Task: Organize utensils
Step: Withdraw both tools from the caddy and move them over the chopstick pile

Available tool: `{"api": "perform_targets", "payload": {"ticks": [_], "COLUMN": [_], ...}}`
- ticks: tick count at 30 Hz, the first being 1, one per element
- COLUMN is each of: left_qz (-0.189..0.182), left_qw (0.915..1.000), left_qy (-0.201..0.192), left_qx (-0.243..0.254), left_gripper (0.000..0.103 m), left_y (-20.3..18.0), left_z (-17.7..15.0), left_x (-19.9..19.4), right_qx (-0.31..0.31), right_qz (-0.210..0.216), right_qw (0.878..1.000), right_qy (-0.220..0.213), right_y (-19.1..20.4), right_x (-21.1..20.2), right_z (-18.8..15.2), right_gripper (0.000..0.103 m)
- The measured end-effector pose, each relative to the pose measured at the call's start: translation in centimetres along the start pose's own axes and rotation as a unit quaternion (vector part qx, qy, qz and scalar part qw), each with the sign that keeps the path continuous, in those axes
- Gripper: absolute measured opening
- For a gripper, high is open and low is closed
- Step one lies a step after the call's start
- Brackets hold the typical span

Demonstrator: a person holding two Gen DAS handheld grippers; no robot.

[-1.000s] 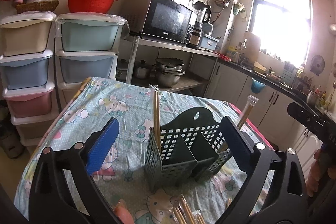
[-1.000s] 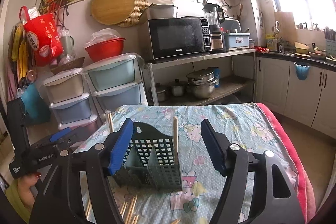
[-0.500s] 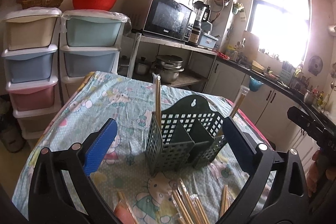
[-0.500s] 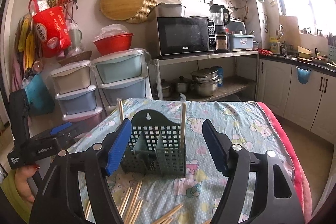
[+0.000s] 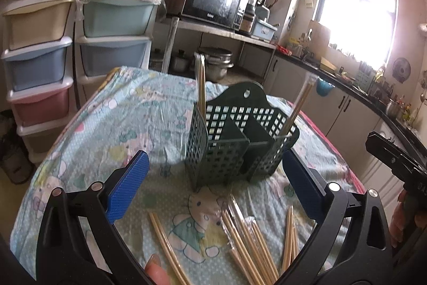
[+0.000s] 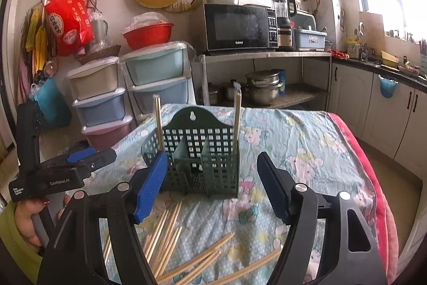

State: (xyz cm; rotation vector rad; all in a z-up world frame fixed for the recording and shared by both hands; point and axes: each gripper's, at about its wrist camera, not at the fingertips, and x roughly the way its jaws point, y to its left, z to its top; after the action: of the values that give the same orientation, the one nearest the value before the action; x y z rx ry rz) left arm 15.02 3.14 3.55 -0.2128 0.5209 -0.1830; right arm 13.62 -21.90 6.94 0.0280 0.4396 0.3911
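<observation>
Dark green utensil caddy (image 5: pixel 240 148) sits mid-frame in both views, upright on table w/ cartoon-print cloth (image 5: pixel 128 124). It has 3 compartments split by dividers. One wrapped chopstick pair (image 5: pixel 200 87) stands nearly upright in the caddy's left-end compartment in the left wrist view; another pair (image 5: pixel 299 106) leans right out of the right-end one. Middle compartment looks empty.

Loose chopsticks (image 5: pixel 245 239) lie scattered on the cloth at bottom centre of the left wrist view, just in front of the caddy; some in clear wrap. Same pile (image 6: pixel 170 239) is at bottom centre of the right wrist view.

Left gripper (image 5: pixel 216 186): blue-padded fingers spread wide, nothing btwn them, hovering above the loose sticks, apart from the caddy. A fingertip (image 5: pixel 157 270) shows at the bottom edge.

Right gripper (image 6: pixel 212 186): jaws spread too, nothing pinched, pads framing the caddy's front in the pic but not touching it.

Microwave (image 6: pixel 237 27) on shelf upper centre; drawer stacks (image 5: pixel 40 63) at left.
</observation>
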Motion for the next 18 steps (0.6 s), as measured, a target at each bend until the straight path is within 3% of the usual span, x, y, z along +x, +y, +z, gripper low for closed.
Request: {"api": "perform_targets", "payload": {"ticks": [18], "left_qz": [-0.01], "left_qw": [0.9966], "left_qy": [0.081], "left_qx": [0.011], "left_gripper": [0.09], "left_y": [-0.8], "left_z": [-3.8], "left_x": [2.0], "right_qx": [0.012], "right_qz": [0.002], "right_qw": [0.999], "right_qy": [0.046], "right_y": [-0.9], "right_x": [0.7], "right_z": [-3.4], "right_gripper": [0.067]}}
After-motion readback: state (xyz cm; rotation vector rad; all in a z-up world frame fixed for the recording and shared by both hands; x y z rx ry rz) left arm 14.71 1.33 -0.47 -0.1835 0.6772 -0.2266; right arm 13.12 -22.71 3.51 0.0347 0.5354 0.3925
